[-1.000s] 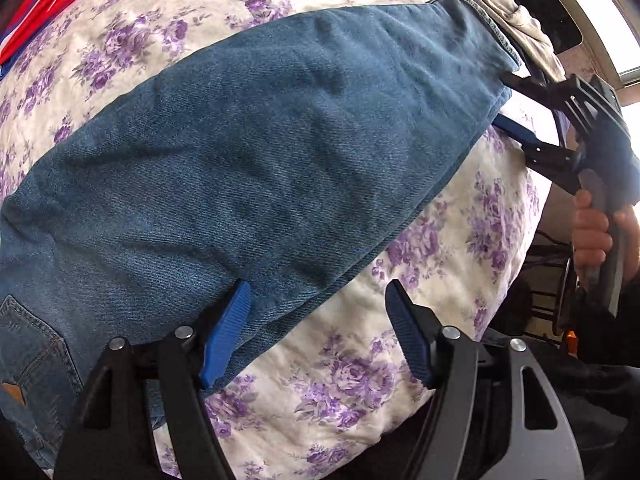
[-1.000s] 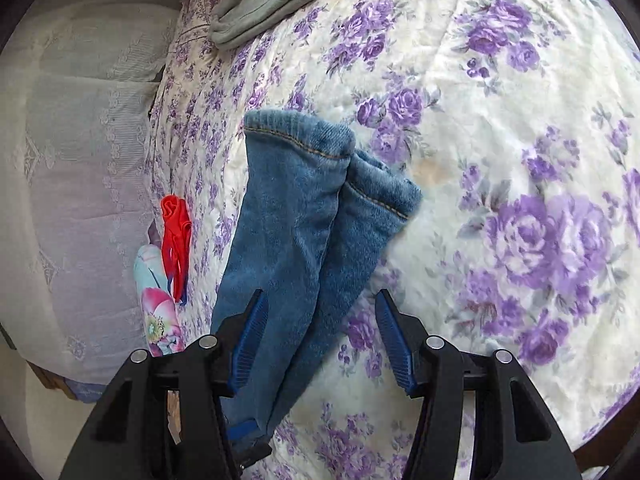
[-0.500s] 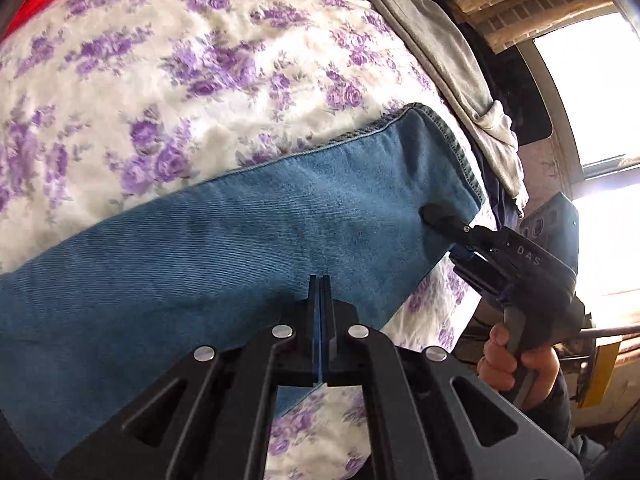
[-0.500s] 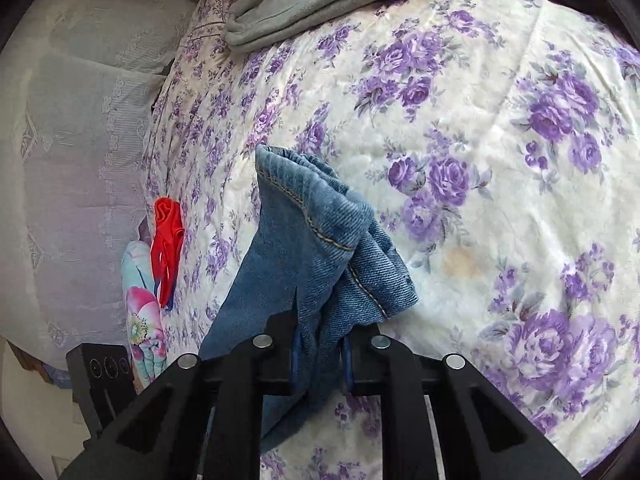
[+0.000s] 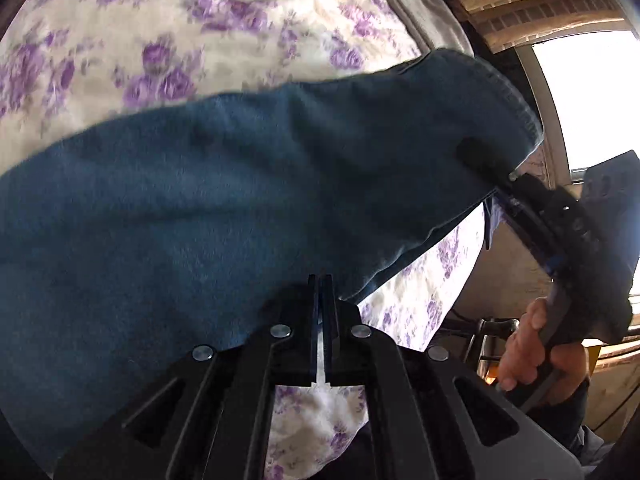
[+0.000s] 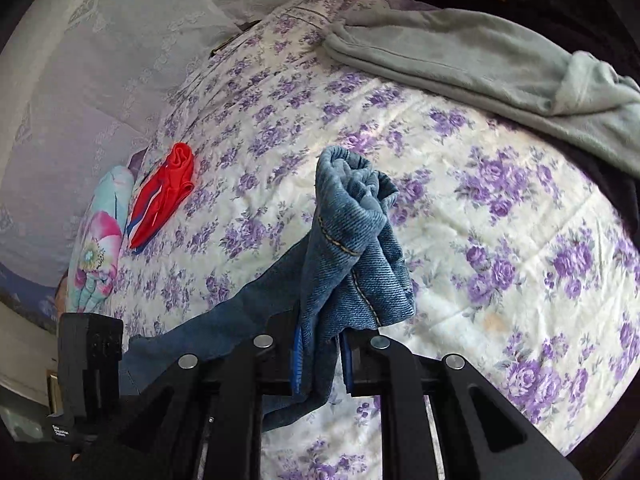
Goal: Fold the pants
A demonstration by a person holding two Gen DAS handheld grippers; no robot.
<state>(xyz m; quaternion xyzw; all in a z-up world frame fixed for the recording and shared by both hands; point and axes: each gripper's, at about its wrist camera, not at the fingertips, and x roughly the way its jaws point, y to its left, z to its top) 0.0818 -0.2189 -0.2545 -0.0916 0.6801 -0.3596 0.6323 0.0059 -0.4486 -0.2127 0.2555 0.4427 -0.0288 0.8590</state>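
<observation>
Blue denim pants (image 5: 240,184) are lifted off a bed with a purple-flowered quilt (image 5: 160,40). My left gripper (image 5: 321,292) is shut on the lower edge of the pants leg. My right gripper (image 6: 320,344) is shut on the bunched leg hems (image 6: 352,232), which stand up between its blue pads (image 6: 297,360). In the left wrist view the right gripper (image 5: 516,196) pinches the hem end at the right, held by a hand (image 5: 532,344). The left gripper body (image 6: 90,360) shows at the lower left of the right wrist view.
A grey blanket (image 6: 480,64) lies across the far side of the quilt (image 6: 520,240). A red garment (image 6: 164,196) and a flowered cloth (image 6: 96,248) lie near the white lace pillow (image 6: 80,60). A bright window (image 5: 592,92) and brick wall are beyond the bed edge.
Both grippers closed on the pants a second ago and have since lifted them. The hem end has risen off the quilt and the leg now hangs between the grippers.
</observation>
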